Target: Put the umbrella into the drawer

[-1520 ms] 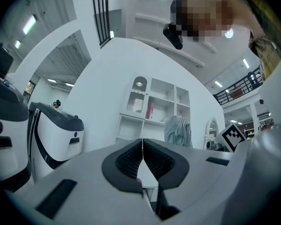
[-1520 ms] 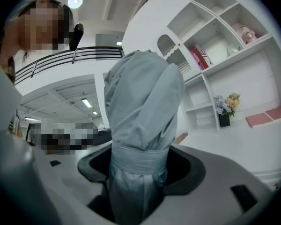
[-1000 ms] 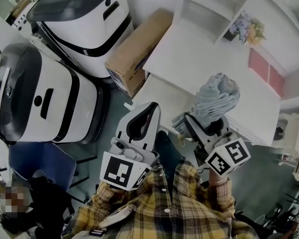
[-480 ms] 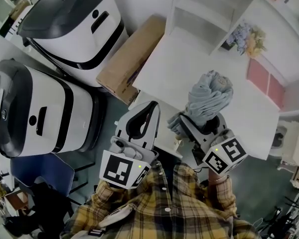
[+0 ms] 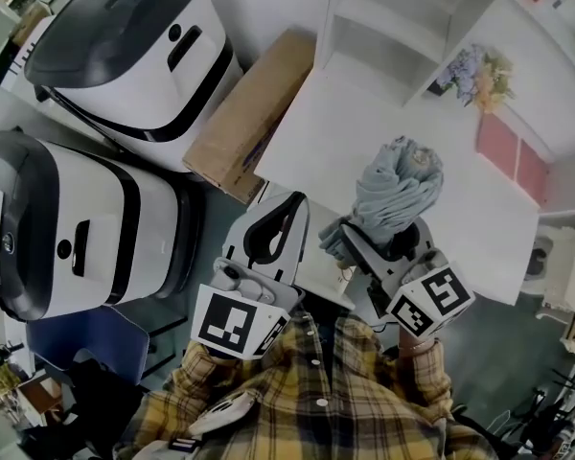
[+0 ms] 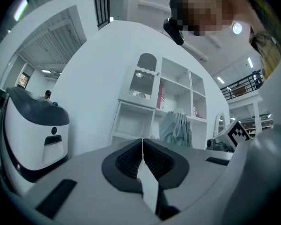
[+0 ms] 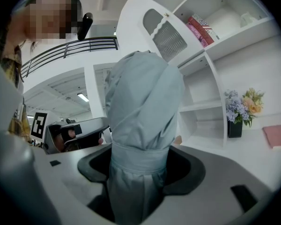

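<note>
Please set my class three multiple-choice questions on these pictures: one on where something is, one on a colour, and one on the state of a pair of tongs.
1. Where is the cardboard box?
A) beside the white desk, off its top
B) on the top shelf
C) in the person's lap

2. What colour is the umbrella?
A) red
B) pale grey-blue
C) yellow

3. How do the left tongs stand?
A) wide open
B) shut on the umbrella
C) shut, with nothing between them

Answers:
1 A: the head view shows the box lying alongside the desk's edge.
2 B: the right gripper view shows the folded fabric close up.
3 C: the left gripper view shows the pads meeting with nothing between them. The umbrella sits in the right tongs.
</note>
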{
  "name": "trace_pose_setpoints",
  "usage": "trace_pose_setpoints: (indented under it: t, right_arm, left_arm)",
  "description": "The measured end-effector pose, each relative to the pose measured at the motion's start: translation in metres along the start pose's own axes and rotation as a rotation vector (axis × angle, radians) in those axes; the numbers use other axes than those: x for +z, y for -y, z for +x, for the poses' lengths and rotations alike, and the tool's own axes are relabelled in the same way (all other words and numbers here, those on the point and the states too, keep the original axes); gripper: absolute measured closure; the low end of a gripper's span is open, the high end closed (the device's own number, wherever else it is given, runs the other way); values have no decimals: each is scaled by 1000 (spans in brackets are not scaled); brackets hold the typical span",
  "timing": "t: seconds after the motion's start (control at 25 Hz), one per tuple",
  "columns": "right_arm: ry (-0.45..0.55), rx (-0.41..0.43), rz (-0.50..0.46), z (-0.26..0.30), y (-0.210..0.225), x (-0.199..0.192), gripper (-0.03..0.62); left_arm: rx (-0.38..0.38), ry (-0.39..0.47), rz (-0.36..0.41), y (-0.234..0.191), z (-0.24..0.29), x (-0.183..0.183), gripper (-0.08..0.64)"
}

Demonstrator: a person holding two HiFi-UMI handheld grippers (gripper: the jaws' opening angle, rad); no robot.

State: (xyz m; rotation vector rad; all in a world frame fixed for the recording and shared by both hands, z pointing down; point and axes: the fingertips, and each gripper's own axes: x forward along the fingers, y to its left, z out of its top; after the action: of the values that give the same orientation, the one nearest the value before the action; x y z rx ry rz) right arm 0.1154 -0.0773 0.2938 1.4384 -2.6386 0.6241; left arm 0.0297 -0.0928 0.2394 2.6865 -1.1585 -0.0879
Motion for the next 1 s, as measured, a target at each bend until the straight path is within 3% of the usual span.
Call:
trace_pose_setpoints:
  t: [0.44,1.0]
  right_arm:
    - [-22,-3,6,7,0,-10,284]
    - [-109,33,22,17,7,-48,284]
  left_arm:
    - [-1,-30,-16,-6,3,-14,534]
    - [70,-96,-29,-24,-6,-47,534]
